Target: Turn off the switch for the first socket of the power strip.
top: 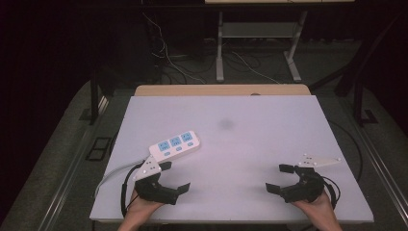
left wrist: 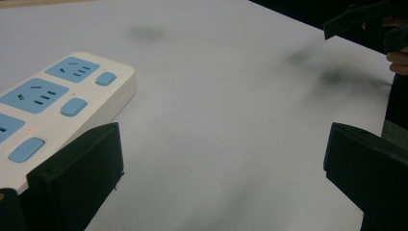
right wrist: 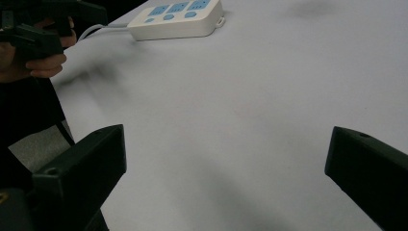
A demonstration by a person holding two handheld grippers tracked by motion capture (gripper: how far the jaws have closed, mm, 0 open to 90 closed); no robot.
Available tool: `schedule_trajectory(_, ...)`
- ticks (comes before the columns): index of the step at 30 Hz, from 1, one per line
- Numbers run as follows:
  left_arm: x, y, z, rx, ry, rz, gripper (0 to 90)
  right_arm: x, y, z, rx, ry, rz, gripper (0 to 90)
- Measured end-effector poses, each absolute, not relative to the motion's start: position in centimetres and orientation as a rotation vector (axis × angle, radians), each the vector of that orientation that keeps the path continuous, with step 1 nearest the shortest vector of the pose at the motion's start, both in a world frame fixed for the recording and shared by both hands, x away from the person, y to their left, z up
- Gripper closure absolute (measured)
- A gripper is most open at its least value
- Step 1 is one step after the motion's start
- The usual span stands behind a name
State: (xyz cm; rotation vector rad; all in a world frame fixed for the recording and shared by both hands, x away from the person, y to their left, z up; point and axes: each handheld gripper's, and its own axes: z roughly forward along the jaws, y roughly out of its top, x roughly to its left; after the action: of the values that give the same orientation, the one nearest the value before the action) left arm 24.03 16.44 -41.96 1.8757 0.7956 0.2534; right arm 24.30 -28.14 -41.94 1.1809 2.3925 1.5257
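Left gripper [top: 174,176] sits at the near left of the table, jaws spread wide and nothing between them. Right gripper [top: 280,177] mirrors it at the near right, jaws just as wide apart, gripping nothing. The two point inward at each other, well apart, with bare table between.

Just beyond the left gripper lies a power strip [top: 174,144], white with three blue sockets and blue buttons, angled so its far end points right. In the left gripper view the strip [left wrist: 57,103] runs right beside the left-hand jaw, and a tiny red light glows on its face. Its pale cable [top: 113,172] curls off the near-left side toward the table edge. From the right gripper view the strip [right wrist: 175,18] lies far off across open surface, the other hand [right wrist: 36,60] at the left edge.

The table [top: 260,144] is a pale matte white, with a faint dark smudge [top: 226,124] near its middle. A wooden strip [top: 221,90] shows along the far edge. Beyond, the room is dark: grey floor, tangled wires, the white legs of a stand [top: 220,48].
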Motion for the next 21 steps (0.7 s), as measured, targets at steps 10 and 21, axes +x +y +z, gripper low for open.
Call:
schedule_trajectory(10,24.02,16.32,-42.08,1.888,0.788,0.243,0.0,24.33,-28.14,-41.98,1.175,2.4,1.511,0.4)
schedule_trajectory(21,23.92,16.17,-42.05,1.89,0.783,0.231,0.0,24.37,-28.19,-42.0,1.173,2.404,1.5,0.4)
